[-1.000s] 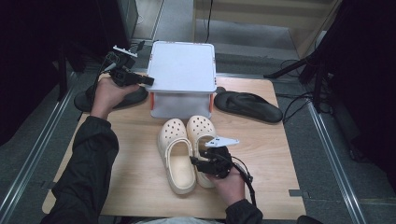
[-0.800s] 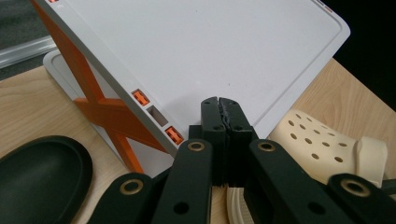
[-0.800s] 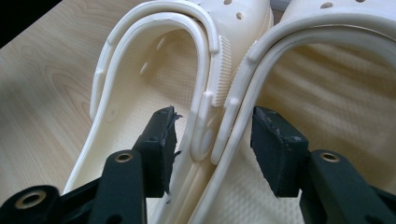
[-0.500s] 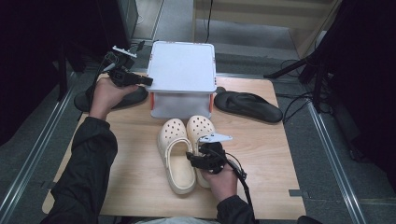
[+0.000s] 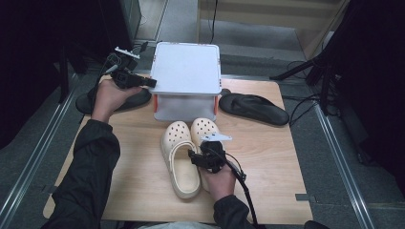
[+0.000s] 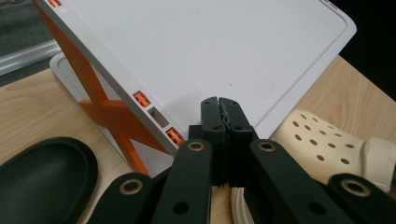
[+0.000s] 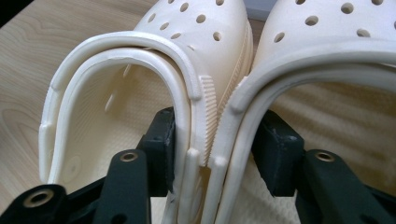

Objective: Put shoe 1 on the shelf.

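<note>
Two cream clogs stand side by side on the wooden table (image 5: 267,167): the left clog (image 5: 179,164) (image 7: 196,28) and the right clog (image 5: 204,128) (image 7: 327,23). My right gripper (image 5: 198,153) (image 7: 217,140) straddles their touching side walls near the heels, with one pad inside each clog. Its jaws have just been closing, and both pads press on those walls. My left gripper (image 5: 151,82) (image 6: 223,105) is shut and holds nothing, its tips at the left edge of a white box lid (image 5: 186,67) (image 6: 210,46).
The white box has orange braces (image 6: 112,116) and stands at the table's back. A black sandal (image 5: 136,98) (image 6: 42,163) lies to its left under my left hand. Another black sandal (image 5: 255,108) lies to its right. A clog toe (image 6: 327,140) appears past the left jaws.
My right hand has shifted a little left over the clogs, bringing its jaws around their inner walls. The left hand and the box have stayed put.
</note>
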